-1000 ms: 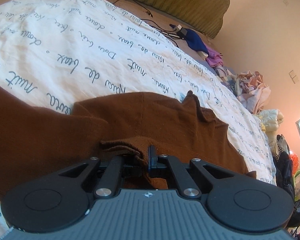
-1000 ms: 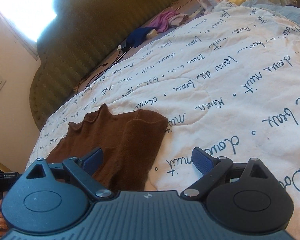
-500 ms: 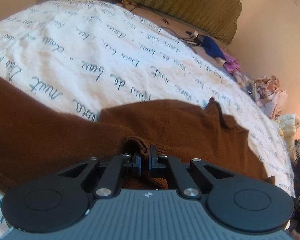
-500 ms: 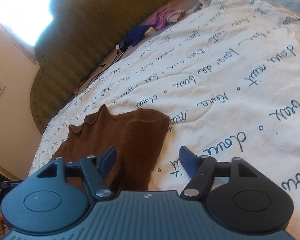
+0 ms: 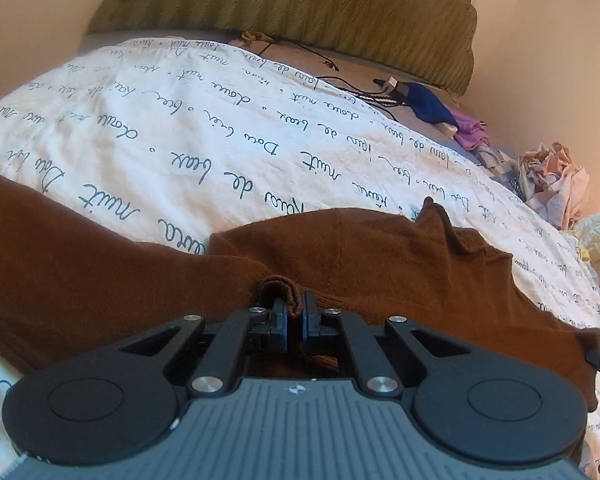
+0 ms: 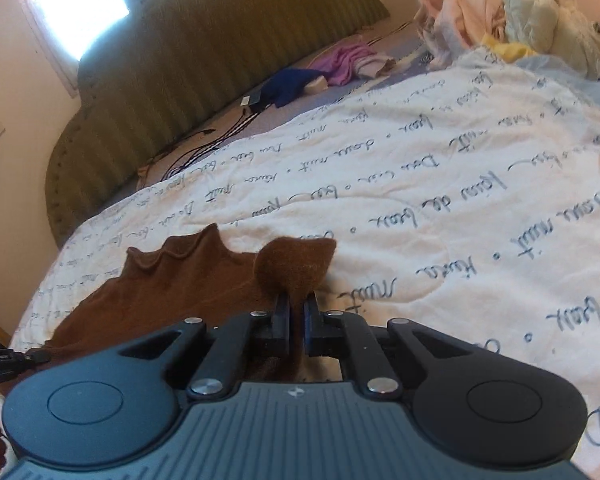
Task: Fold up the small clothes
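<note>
The brown garment (image 5: 380,264) lies on the white quilt (image 5: 188,136) with dark handwriting print, spread flat for most of its area, with one wavy edge toward the headboard (image 6: 204,72). In the left wrist view it fills the lower half, from 9 o'clock across to 4 o'clock.

The left gripper (image 5: 294,320) is almost closed; a small rolled hem of the brown garment sits pinched between its blue pads (image 5: 283,322), just at 12 o'clock from the gripper body. The right gripper (image 6: 297,318) is also nearly closed on a corner of the same garment, and this corner stands up above the fingers like a small flap, lifted from the quilt.

In the right wrist view, the quilt continues toward 3 o'clock. A blue cloth (image 6: 288,86) and a purple cloth (image 6: 346,62) lie near the headboard at 12 o'clock, with black cables (image 6: 216,144) beside them. A pile of pale clothes (image 6: 500,12) sits at 1 o'clock
</note>
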Demonstrator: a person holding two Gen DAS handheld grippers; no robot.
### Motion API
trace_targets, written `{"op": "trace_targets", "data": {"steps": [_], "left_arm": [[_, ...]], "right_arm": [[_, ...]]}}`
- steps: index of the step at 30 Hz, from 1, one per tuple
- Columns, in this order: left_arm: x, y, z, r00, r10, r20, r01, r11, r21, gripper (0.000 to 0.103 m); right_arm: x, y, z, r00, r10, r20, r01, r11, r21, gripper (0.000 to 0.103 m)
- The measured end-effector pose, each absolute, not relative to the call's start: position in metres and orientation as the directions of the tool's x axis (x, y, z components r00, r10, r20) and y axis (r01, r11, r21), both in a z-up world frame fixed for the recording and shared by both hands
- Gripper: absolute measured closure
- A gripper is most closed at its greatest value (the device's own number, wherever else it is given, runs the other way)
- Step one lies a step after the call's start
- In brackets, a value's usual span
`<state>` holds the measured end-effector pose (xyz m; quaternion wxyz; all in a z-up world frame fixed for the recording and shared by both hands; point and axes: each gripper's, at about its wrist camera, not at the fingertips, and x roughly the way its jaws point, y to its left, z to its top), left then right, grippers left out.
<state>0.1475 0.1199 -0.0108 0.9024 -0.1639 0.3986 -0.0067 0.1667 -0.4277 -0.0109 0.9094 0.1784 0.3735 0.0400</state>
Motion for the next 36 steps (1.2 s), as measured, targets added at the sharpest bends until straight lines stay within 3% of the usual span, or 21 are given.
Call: {"op": "trace_targets", "data": {"steps": [2,8,10,12,15,16,17,21,24,25,26,28,30,31,33,35,36], "left_arm": [[0.153,0.122,-0.024,0.645,-0.118,-0.755,-0.154,0.948,-0.279,0.094],[0.142,0.129,-0.016,0.664,-0.152,-0.732,-0.124,0.943,-0.308,0.094],[0.137,0.129,-0.007,0.683,-0.149,-0.715,-0.114,0.945,-0.306,0.094],[0.129,0.128,0.000,0.697,-0.164,-0.698,-0.109,0.938,-0.330,0.094],[0.118,0.115,0.009,0.721,-0.208,-0.661,-0.056,0.934,-0.354,0.094],[0.115,0.107,0.011,0.726,-0.221,-0.651,-0.030,0.936,-0.351,0.094],[0.114,0.100,0.012,0.726,-0.243,-0.643,-0.001,0.935,-0.355,0.094],[0.114,0.071,0.008,0.718,-0.280,-0.637,0.071,0.940,-0.334,0.094],[0.129,0.060,-0.011,0.669,-0.282,-0.688,0.062,0.943,-0.327,0.092],[0.134,0.060,-0.022,0.646,-0.256,-0.719,0.030,0.950,-0.311,0.092],[0.137,0.063,-0.033,0.625,-0.231,-0.745,-0.014,0.952,-0.307,0.092],[0.134,0.079,-0.045,0.626,-0.248,-0.740,-0.055,0.932,-0.358,0.089],[0.127,0.090,-0.047,0.625,-0.248,-0.740,-0.083,0.922,-0.379,0.092],[0.125,0.099,-0.049,0.626,-0.271,-0.732,-0.105,0.900,-0.423,0.092],[0.120,0.108,-0.050,0.626,-0.299,-0.720,-0.122,0.875,-0.469,0.092],[0.113,0.107,-0.041,0.631,-0.272,-0.727,-0.121,0.891,-0.438,0.093],[0.109,0.106,-0.035,0.640,-0.265,-0.721,-0.111,0.897,-0.428,0.093]], "right_arm": [[0.185,-0.433,-0.037,0.596,0.241,-0.766,0.090,0.928,0.362,0.090],[0.130,-0.460,-0.034,0.661,0.403,-0.633,0.056,0.815,0.577,0.089],[0.126,-0.452,-0.041,0.631,0.431,-0.645,0.051,0.806,0.590,0.089],[0.127,-0.443,-0.049,0.605,0.455,-0.654,0.050,0.798,0.601,0.080],[0.127,-0.432,-0.052,0.628,0.499,-0.597,0.016,0.759,0.651,0.038],[0.128,-0.430,-0.051,0.630,0.518,-0.578,0.004,0.742,0.670,0.019],[0.125,-0.429,-0.048,0.642,0.510,-0.573,0.012,0.740,0.672,0.016],[0.115,-0.430,-0.036,0.705,0.455,-0.545,0.023,0.752,0.658,0.015],[0.131,-0.412,-0.046,0.620,0.478,-0.622,-0.007,0.796,0.605,0.018],[0.131,-0.405,-0.045,0.619,0.443,-0.648,-0.026,0.837,0.547,0.048],[0.133,-0.403,-0.043,0.607,0.389,-0.693,-0.012,0.876,0.481,0.092],[0.132,-0.410,-0.039,0.611,0.379,-0.695,-0.032,0.889,0.457,0.093],[0.131,-0.414,-0.041,0.619,0.300,-0.725,-0.027,0.932,0.363,0.094],[0.131,-0.422,-0.045,0.615,0.334,-0.714,-0.022,0.913,0.408,0.091],[0.132,-0.433,-0.039,0.597,0.364,-0.715,0.025,0.882,0.470,0.078],[0.120,-0.428,-0.016,0.662,0.279,-0.696,0.038,0.915,0.403,0.048],[0.115,-0.419,-0.004,0.702,0.259,-0.663,0.002,0.931,0.366,0.043]]}}
